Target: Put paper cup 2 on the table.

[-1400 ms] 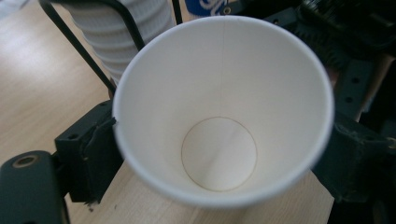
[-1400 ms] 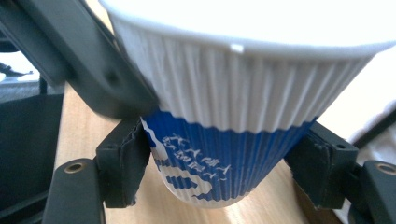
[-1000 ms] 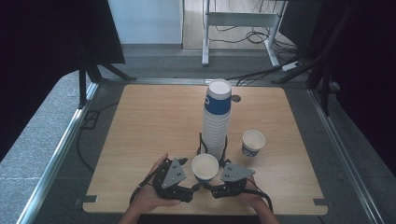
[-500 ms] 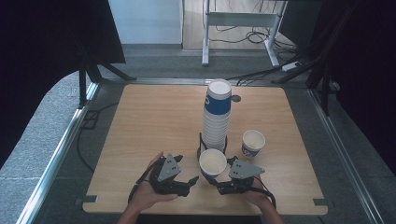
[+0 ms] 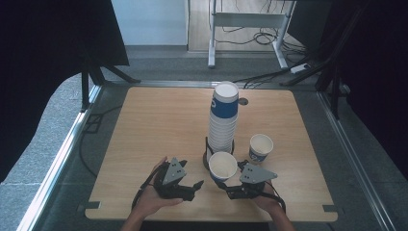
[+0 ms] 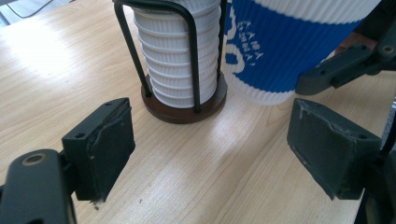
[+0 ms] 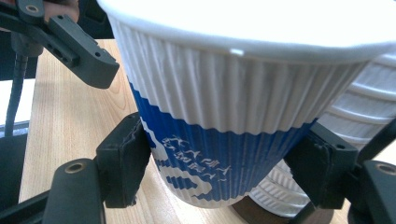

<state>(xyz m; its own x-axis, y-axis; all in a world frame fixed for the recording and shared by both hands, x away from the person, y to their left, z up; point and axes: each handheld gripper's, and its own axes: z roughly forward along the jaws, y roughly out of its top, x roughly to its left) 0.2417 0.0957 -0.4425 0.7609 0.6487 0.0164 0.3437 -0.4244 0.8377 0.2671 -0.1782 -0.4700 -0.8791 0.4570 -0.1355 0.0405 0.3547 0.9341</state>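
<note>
A white and blue ribbed paper cup (image 7: 224, 116) sits between the pads of my right gripper (image 7: 224, 172), which is shut on its lower half. In the high view this cup (image 5: 222, 166) is just in front of a tall stack of cups (image 5: 223, 118) in a black wire holder (image 6: 187, 100), with its base close to the tabletop. My right gripper (image 5: 225, 186) reaches it from the front. To its left my left gripper (image 5: 197, 185) stands open with nothing between its pads (image 6: 105, 147). Bare wood lies under the left gripper (image 6: 210, 154), and the holder's brown base is ahead.
A second paper cup (image 5: 261, 147) stands upright to the right of the stack. The wooden table (image 5: 154, 125) has bare room on its left half and at the back. Its front edge is close behind both hands. Cables lie on the floor beyond the table.
One second ago both grippers met at the cup. The left gripper has since drawn back to the left and off it, and the cup has shifted slightly right and back in the right gripper.
</note>
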